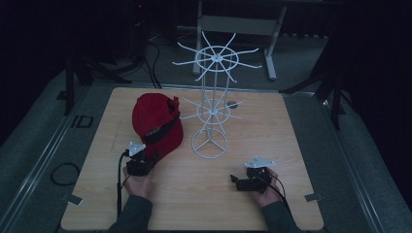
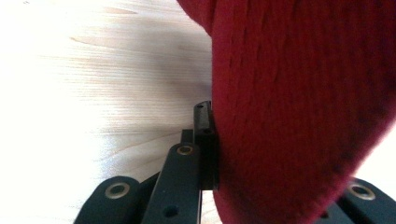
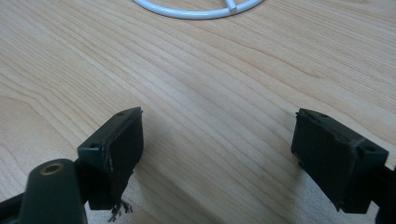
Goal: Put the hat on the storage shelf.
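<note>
Left fingers (image 2: 205, 140) pinch the near edge of the red cap (image 1: 156, 121); right fingers (image 3: 123, 140) spread wide over bare bench (image 3: 210, 93).
Left gripper (image 1: 145, 159) at cap's near edge. Cap lies left of centre on bench, just beside the white wire rack (image 1: 212, 104); long axis runs near-to-far, back strap toward the rack. Right gripper (image 1: 238, 182) sits low, well apart, holding nothing.
</note>
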Demonstrator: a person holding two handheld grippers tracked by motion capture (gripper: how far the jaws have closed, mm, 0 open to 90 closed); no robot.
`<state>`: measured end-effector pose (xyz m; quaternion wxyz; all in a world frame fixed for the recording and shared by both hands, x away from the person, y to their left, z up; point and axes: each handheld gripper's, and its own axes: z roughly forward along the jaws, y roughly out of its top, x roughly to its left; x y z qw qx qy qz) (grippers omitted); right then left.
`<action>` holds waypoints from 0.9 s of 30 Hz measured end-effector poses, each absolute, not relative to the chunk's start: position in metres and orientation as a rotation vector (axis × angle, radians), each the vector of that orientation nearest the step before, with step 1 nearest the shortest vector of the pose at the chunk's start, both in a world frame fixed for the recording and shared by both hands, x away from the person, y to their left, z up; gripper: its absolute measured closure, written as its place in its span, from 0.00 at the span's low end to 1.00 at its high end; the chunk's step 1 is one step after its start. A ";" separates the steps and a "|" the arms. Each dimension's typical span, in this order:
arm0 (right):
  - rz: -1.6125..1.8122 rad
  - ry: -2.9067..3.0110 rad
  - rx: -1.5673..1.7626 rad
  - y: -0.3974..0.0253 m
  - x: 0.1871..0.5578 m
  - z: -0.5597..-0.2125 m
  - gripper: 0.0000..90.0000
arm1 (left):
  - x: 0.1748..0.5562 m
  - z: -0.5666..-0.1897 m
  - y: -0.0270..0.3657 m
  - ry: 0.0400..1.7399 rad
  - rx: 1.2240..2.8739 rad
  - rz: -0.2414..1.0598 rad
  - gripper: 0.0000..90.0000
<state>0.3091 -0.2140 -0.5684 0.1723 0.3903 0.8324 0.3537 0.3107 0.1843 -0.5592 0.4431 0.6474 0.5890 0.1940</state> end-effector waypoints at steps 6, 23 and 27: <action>1.003 2.362 1.108 -0.214 0.309 -0.568 0.19 | 0.309 -0.553 0.185 1.441 1.589 0.509 0.96; 1.004 2.362 1.105 -0.214 0.309 -0.568 0.19 | 0.309 -0.526 0.190 1.420 1.575 0.571 0.96; 1.005 2.361 1.105 -0.214 0.309 -0.568 0.19 | 0.310 -0.520 0.193 1.413 1.563 0.585 0.96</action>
